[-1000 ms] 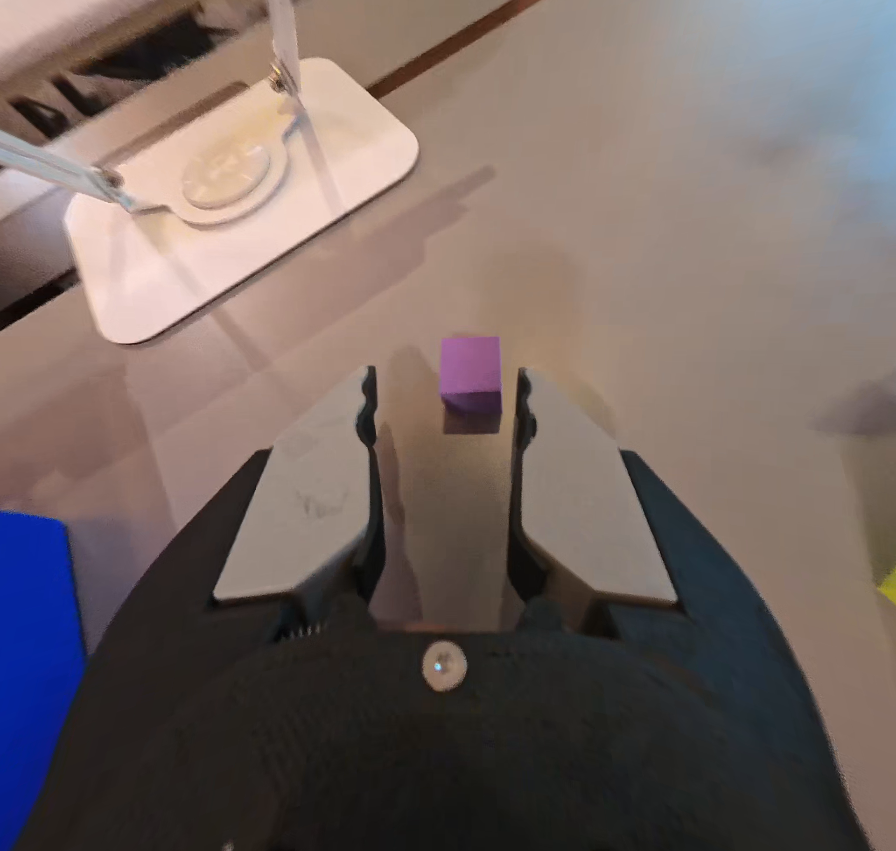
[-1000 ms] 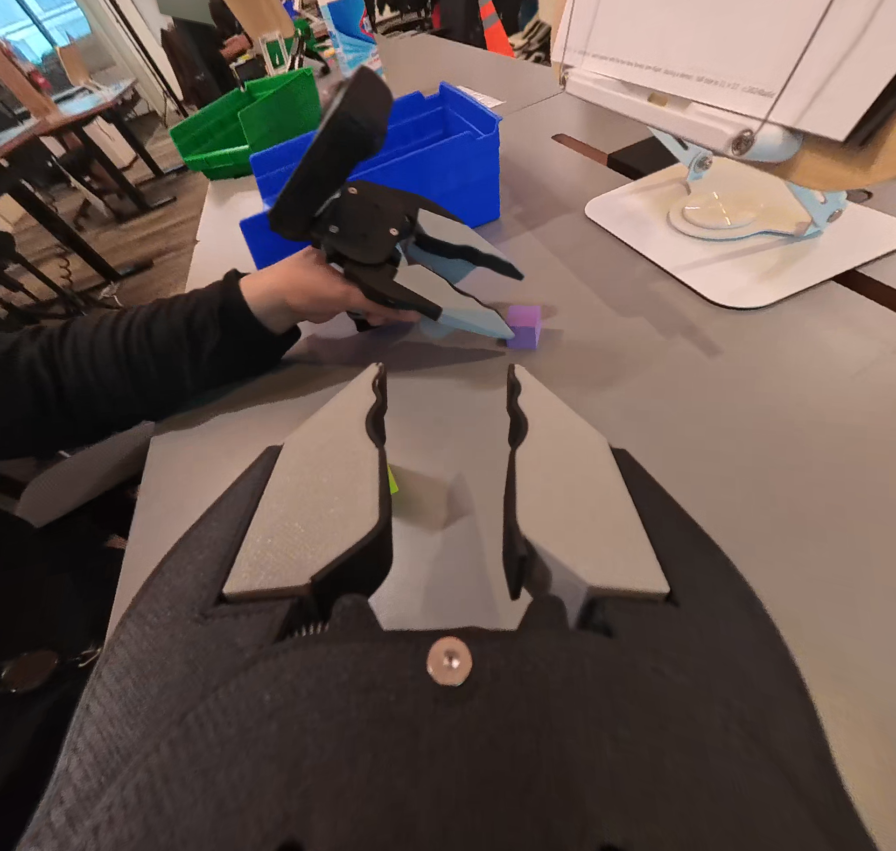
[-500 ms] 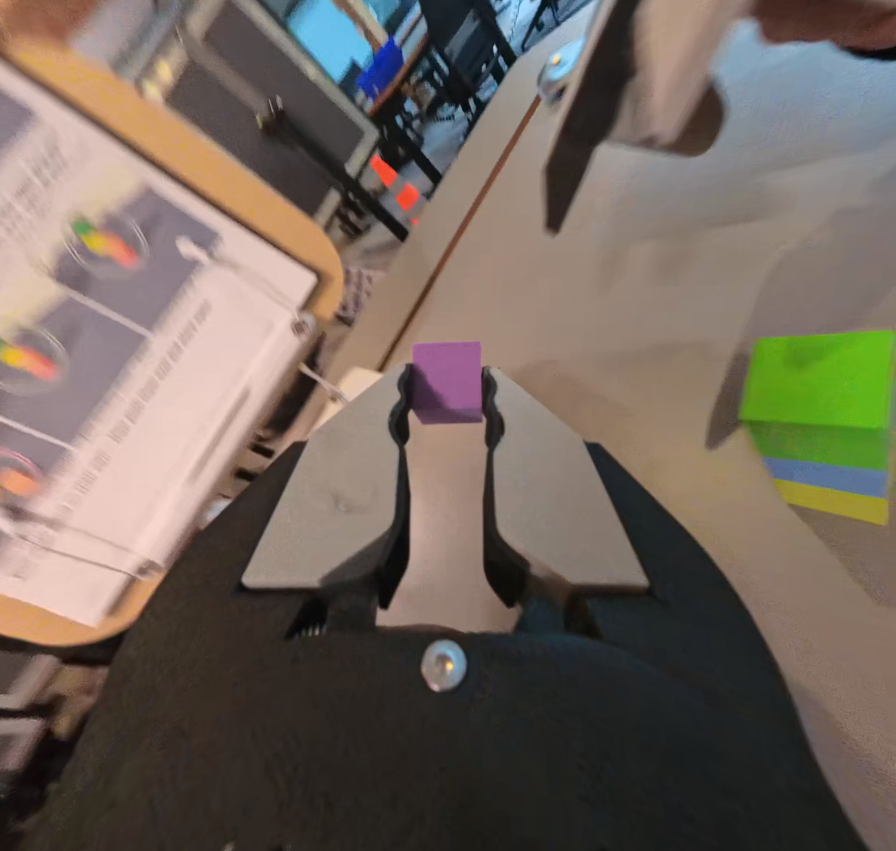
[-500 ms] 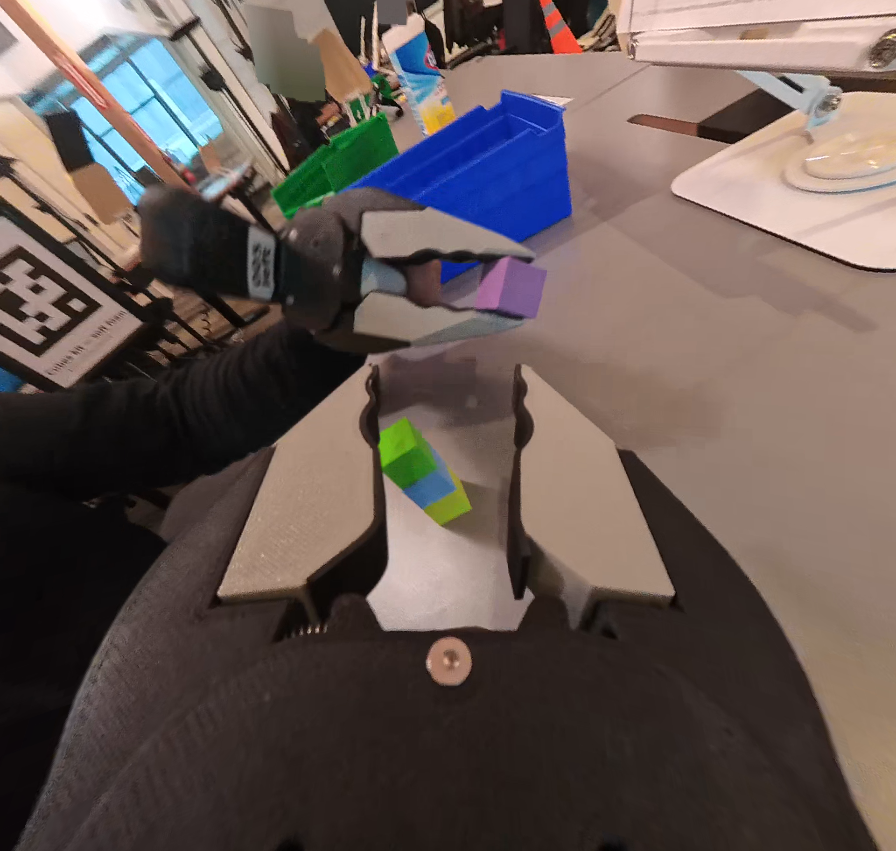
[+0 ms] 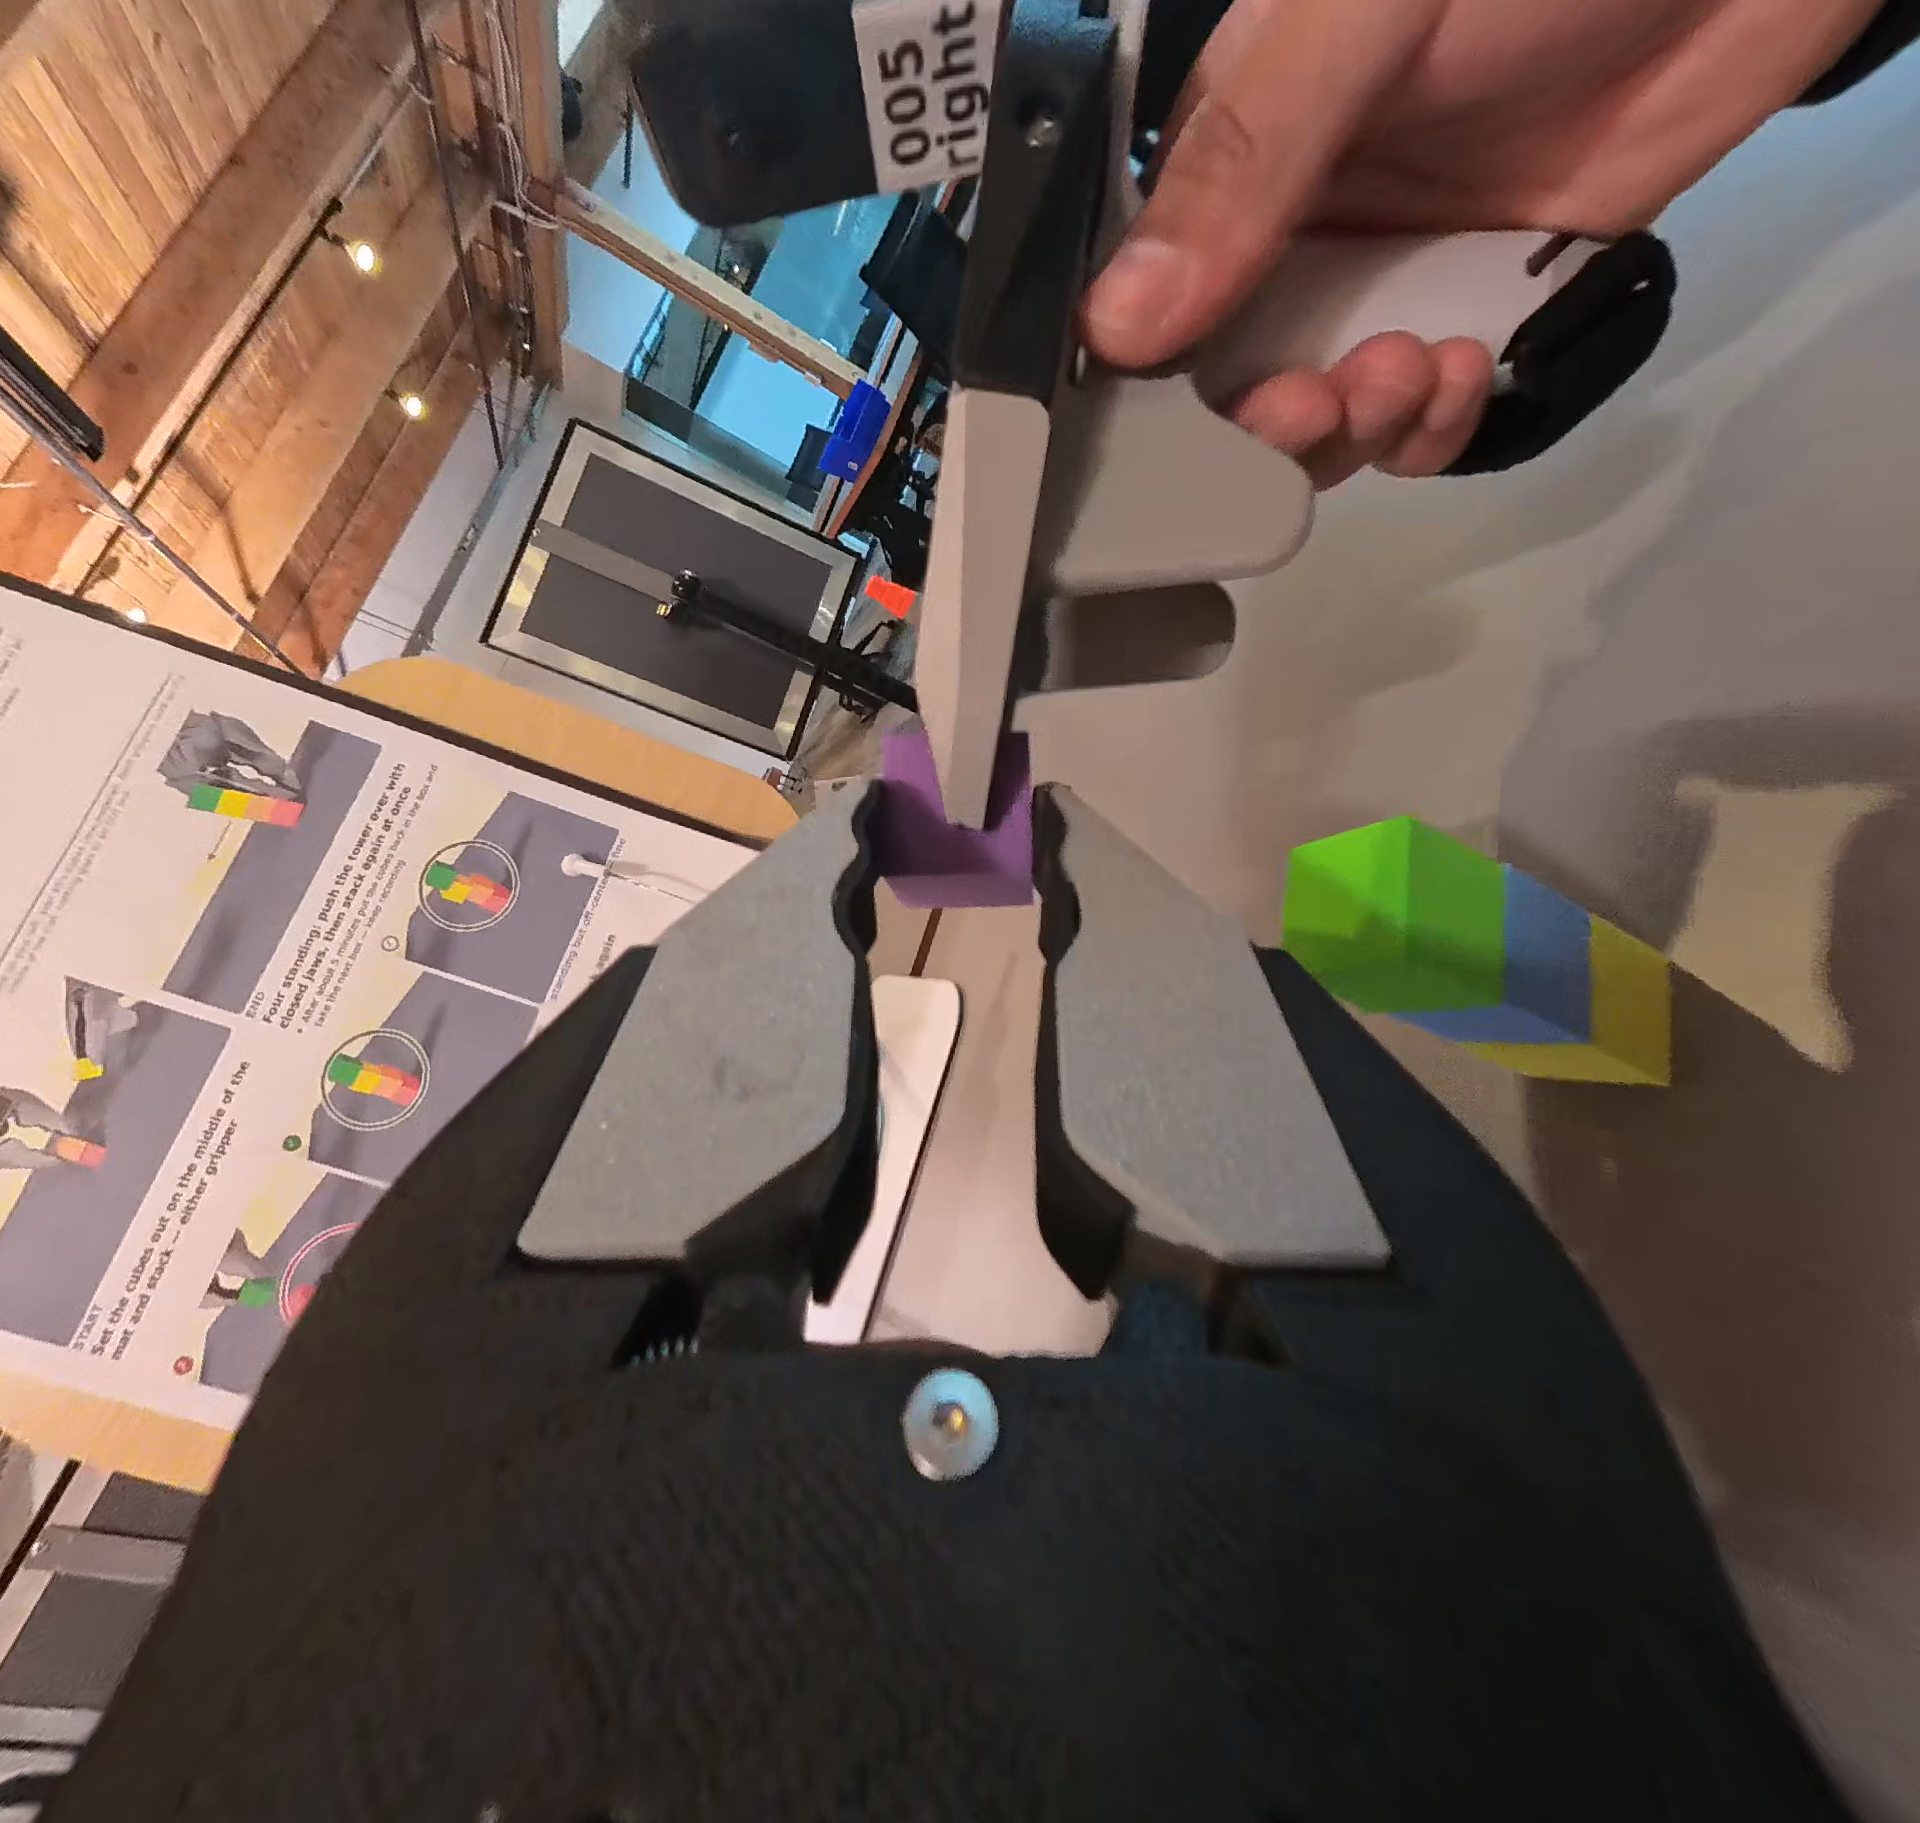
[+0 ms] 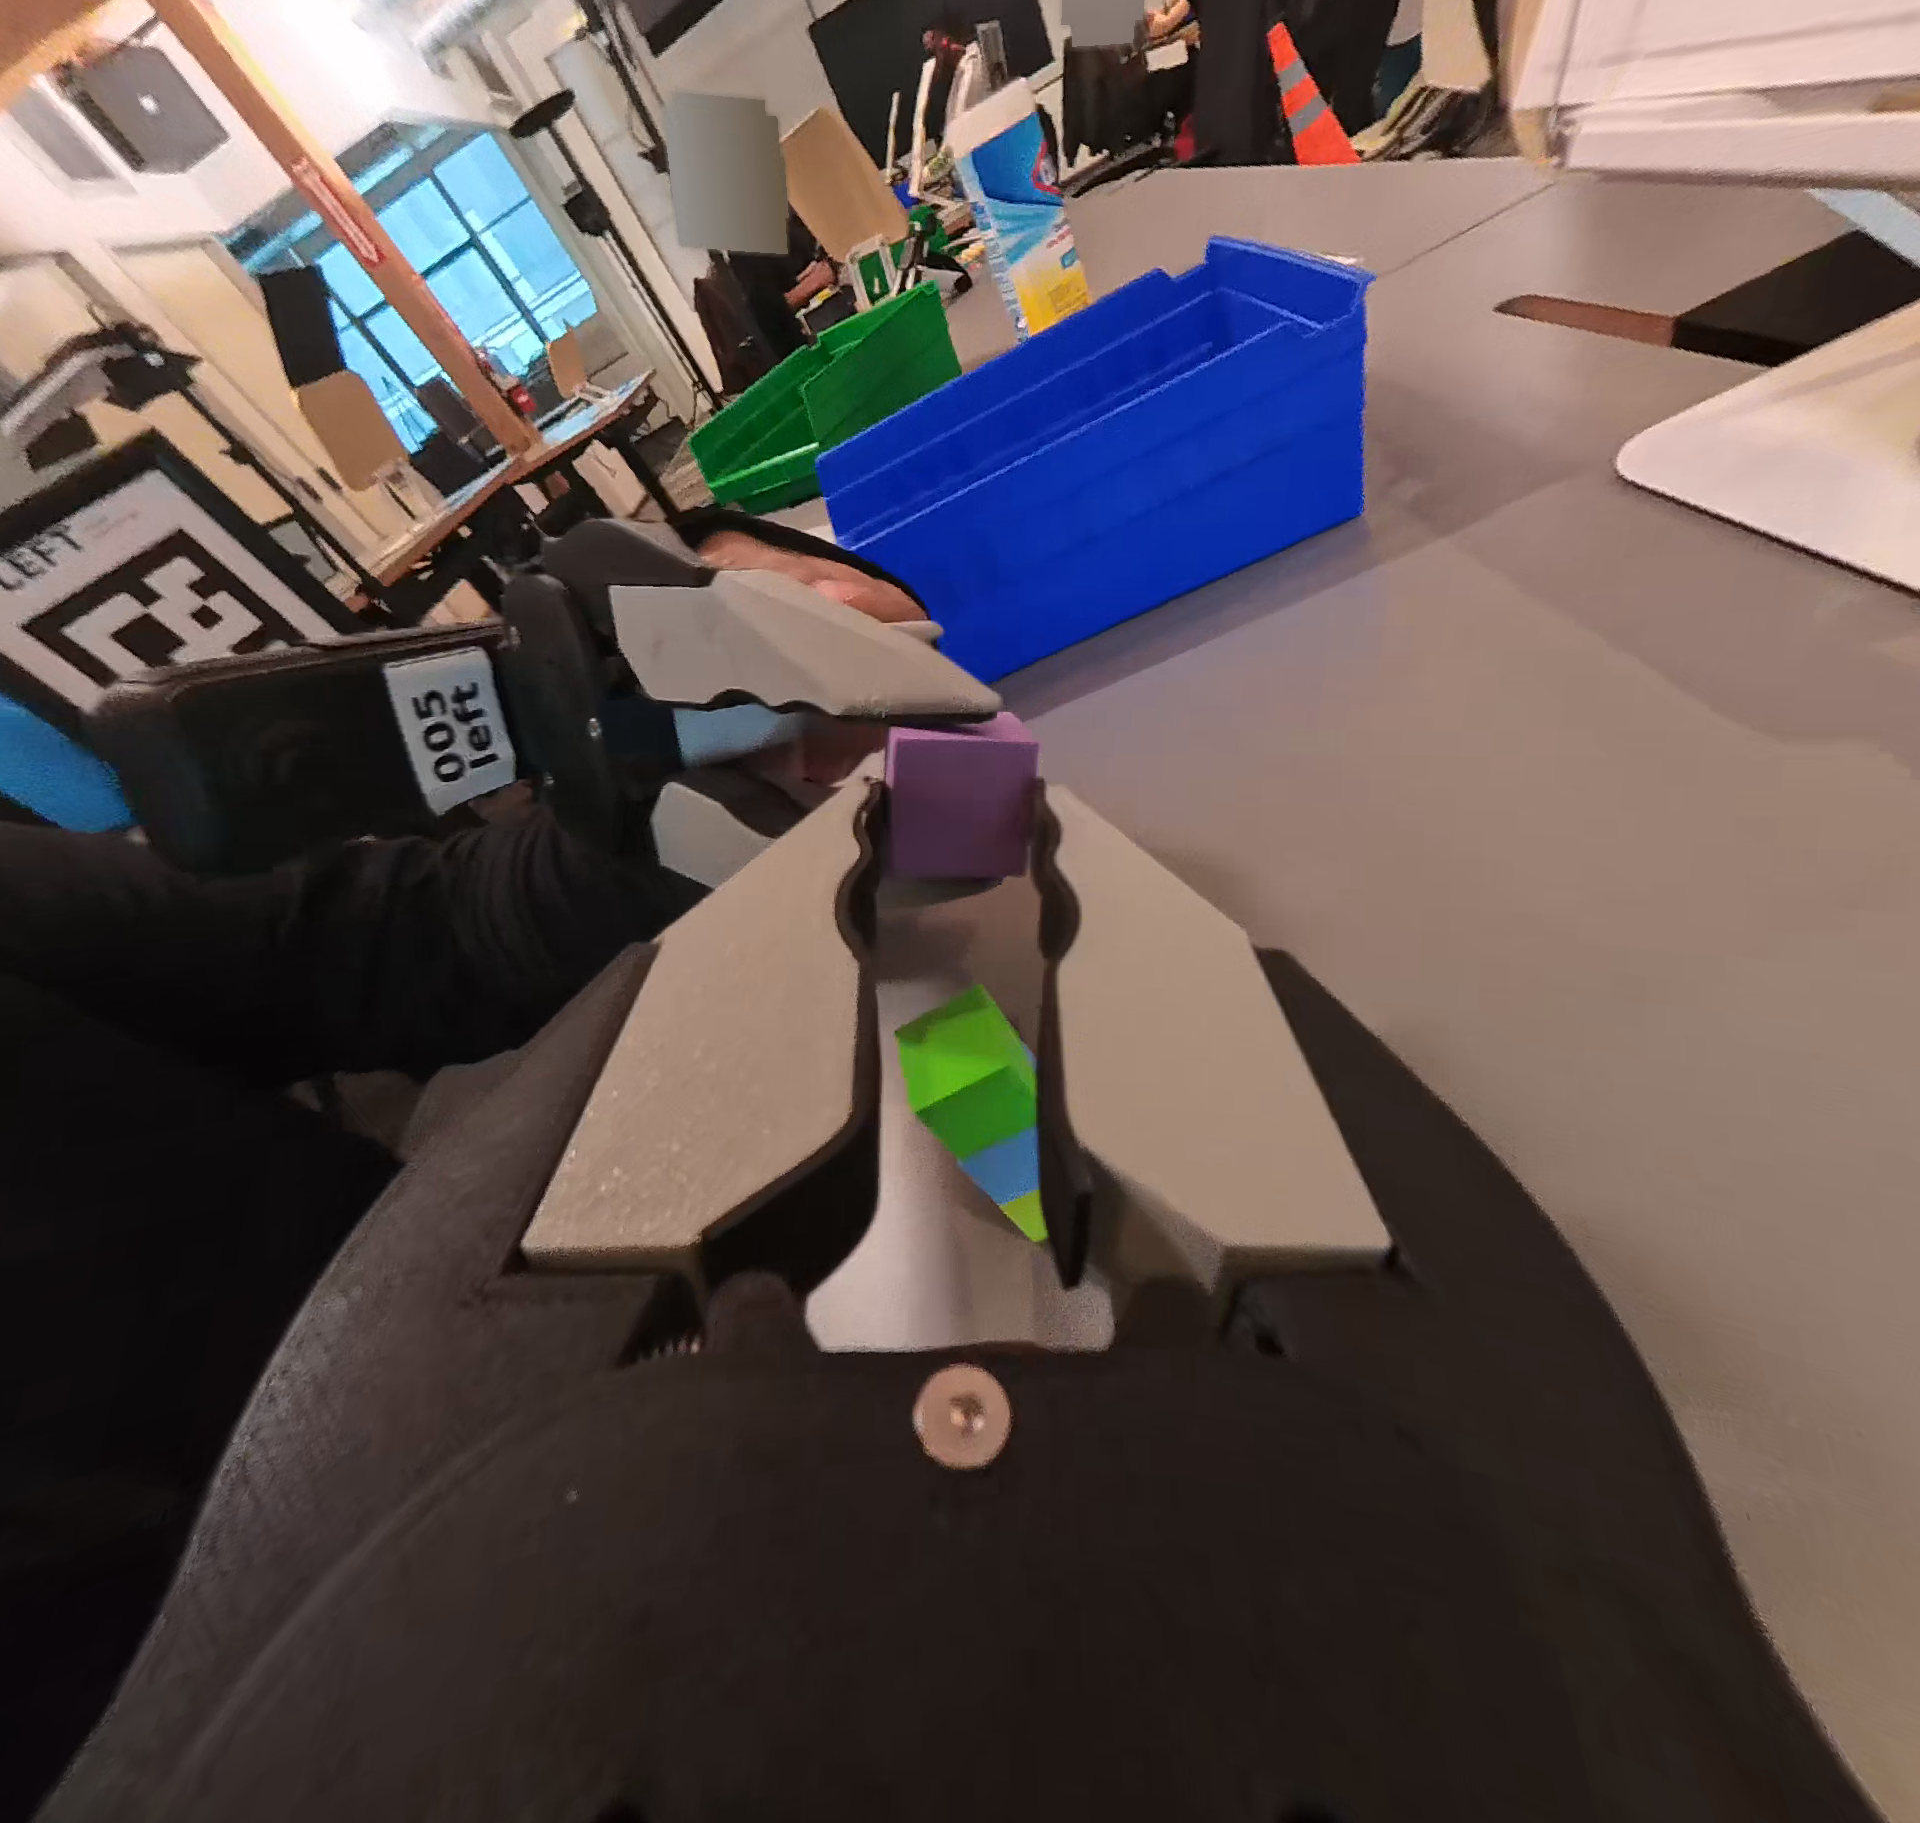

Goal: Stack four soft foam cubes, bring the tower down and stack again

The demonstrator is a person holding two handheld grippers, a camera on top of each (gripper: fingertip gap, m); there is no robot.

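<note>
The left claw (image 5: 956, 843) is closed on the purple cube (image 5: 961, 864), pinching it between both fingertips and holding it in the air above the grey counter (image 6: 1455, 838). The right claw (image 6: 956, 838) meets it at the same cube (image 6: 961, 812); its tips sit against the cube's two sides, so both appear to grip it at once, in what looks like a handover from one to the other. In the left wrist view, one flat finger of the right claw crosses the cube's front face. Farther right in that view stands the partial tower (image 5: 1475, 952): a green cube on a blue one on a yellow one, resting on the counter just beside and below the held cube. Judging by this, three of the four cubes are stacked and the purple one is the last to go on. After that, the tower must be brought down and rebuilt. A blue bin (image 6: 1101, 506) sits behind on the counter.
</note>
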